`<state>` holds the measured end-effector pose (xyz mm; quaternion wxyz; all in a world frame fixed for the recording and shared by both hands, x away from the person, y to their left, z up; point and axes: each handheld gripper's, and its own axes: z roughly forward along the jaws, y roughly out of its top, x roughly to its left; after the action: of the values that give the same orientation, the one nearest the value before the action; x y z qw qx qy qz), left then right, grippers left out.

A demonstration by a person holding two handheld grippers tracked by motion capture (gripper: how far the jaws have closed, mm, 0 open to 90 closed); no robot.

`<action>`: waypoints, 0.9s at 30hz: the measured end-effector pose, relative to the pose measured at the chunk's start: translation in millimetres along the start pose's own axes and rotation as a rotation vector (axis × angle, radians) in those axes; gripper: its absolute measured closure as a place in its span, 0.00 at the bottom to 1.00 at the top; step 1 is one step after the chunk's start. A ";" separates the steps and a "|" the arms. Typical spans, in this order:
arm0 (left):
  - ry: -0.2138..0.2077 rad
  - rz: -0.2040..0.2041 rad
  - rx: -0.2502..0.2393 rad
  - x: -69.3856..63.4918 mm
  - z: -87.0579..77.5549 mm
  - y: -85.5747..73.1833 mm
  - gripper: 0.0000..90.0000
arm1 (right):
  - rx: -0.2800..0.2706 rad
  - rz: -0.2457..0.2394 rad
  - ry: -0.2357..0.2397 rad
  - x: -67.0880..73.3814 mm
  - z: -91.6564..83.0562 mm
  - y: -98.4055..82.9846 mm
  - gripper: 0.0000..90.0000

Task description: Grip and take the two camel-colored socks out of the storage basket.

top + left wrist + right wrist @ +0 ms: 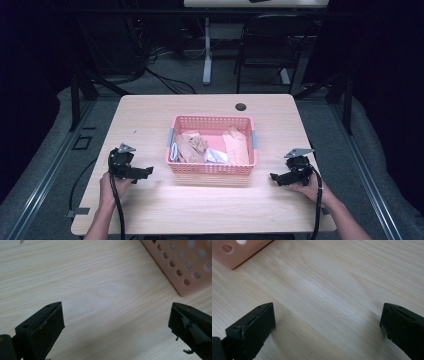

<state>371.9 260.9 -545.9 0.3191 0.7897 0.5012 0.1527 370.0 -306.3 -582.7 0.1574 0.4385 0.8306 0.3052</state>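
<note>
On pale wood table (150, 210), pink basket (212, 169)

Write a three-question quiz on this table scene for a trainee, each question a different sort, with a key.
1. True or false: the left gripper holds something between its jaws.
2. Where does the pink basket sit? A) at the near edge of the table B) between the two grippers, mid-table C) on the floor
3. Fill in: the jaws of the right gripper stand ____.

Key
1. False: the jaws are apart over bare wood.
2. B
3. open
</note>
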 end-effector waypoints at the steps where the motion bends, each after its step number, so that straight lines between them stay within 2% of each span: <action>1: -0.016 0.002 0.001 -2.6 -4.3 4.7 0.00 | 0.000 0.000 -0.001 0.1 -0.1 -0.1 0.00; 6: -0.029 0.025 0.009 -7.8 -14.3 19.5 0.00 | -0.002 0.001 -0.002 0.1 -0.2 -0.3 0.00; 10: -0.036 0.042 0.017 -6.6 -17.7 29.5 0.00 | -0.005 0.002 -0.004 0.2 0.0 -0.5 0.00; 12: -0.055 0.046 0.021 -5.5 -22.5 40.9 0.00 | -0.005 0.002 -0.004 0.2 0.0 -0.5 0.00; 15: -0.068 0.054 0.019 -5.7 -25.8 48.1 0.00 | -0.004 0.002 -0.003 0.2 -0.1 -0.5 0.00; 17: -0.090 0.068 0.021 -8.4 -30.5 62.1 0.00 | -0.005 0.003 -0.004 0.3 0.0 -0.6 0.00; 18: -0.090 0.068 0.021 -8.4 -30.5 62.1 0.00 | -0.005 0.003 -0.004 0.3 0.0 -0.6 0.00; 19: -0.101 0.081 0.024 -12.3 -32.2 72.1 0.00 | -0.004 0.003 -0.004 0.3 -0.1 -0.6 0.00; 21: -0.100 0.092 0.029 -15.0 -32.4 77.0 0.00 | -0.006 0.003 -0.004 0.3 0.0 -0.6 0.00; 23: -0.111 0.124 0.040 -23.0 -31.2 91.3 0.00 | -0.004 0.003 -0.004 0.3 -0.1 -0.5 0.00; 26: -0.120 0.136 0.045 -28.0 -29.5 100.1 0.00 | -0.004 0.003 -0.004 0.3 -0.1 -0.5 0.00; 27: -0.127 0.149 0.046 -33.9 -27.0 108.1 0.00 | -0.005 0.003 -0.004 0.2 0.0 -0.6 0.00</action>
<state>416.5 208.5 -451.9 0.3198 0.8399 0.4234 0.1143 369.5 -306.4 -583.1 0.1599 0.4399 0.8288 0.3065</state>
